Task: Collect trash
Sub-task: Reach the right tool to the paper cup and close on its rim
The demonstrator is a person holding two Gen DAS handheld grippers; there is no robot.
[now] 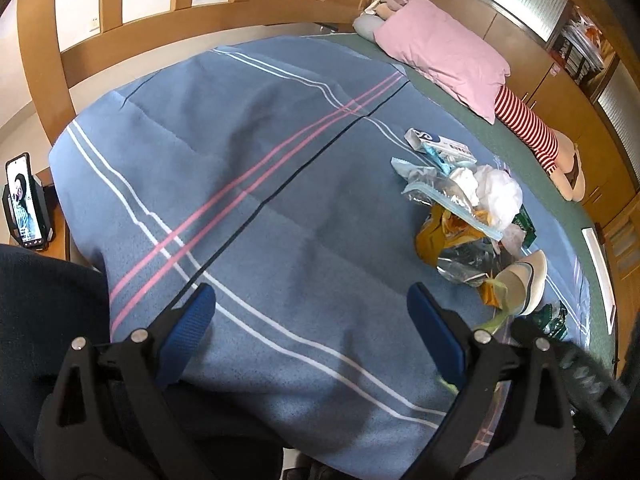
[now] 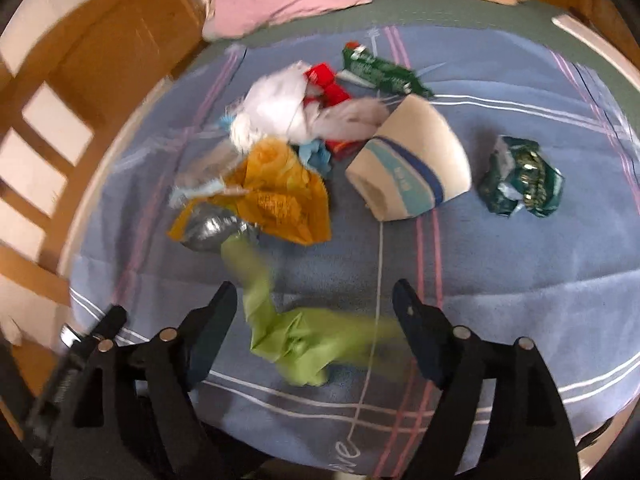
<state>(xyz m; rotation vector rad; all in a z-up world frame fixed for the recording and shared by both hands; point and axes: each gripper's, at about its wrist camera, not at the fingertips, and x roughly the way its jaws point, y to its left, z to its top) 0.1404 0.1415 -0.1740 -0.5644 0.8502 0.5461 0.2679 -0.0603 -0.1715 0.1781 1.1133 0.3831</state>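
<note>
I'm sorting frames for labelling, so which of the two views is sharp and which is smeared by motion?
Left wrist view: sharp, with crisp stripes on the blue striped blanket and clear edges on the left tongs; strong fisheye bending at the rim. Right wrist view: motion-blurred throughout, worst on the crumpled lime-green plastic bag between the open right tongs.

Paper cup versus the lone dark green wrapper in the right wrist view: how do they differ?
The paper cup is cream with blue bands; the green wrapper is dark green with printing. The cup keeps its round, rigid shape and lies on its side, while the wrapper is crumpled into a ball. The cup sits against the trash pile; the wrapper lies apart, to its right. Both rest on the blue blanket.
</note>
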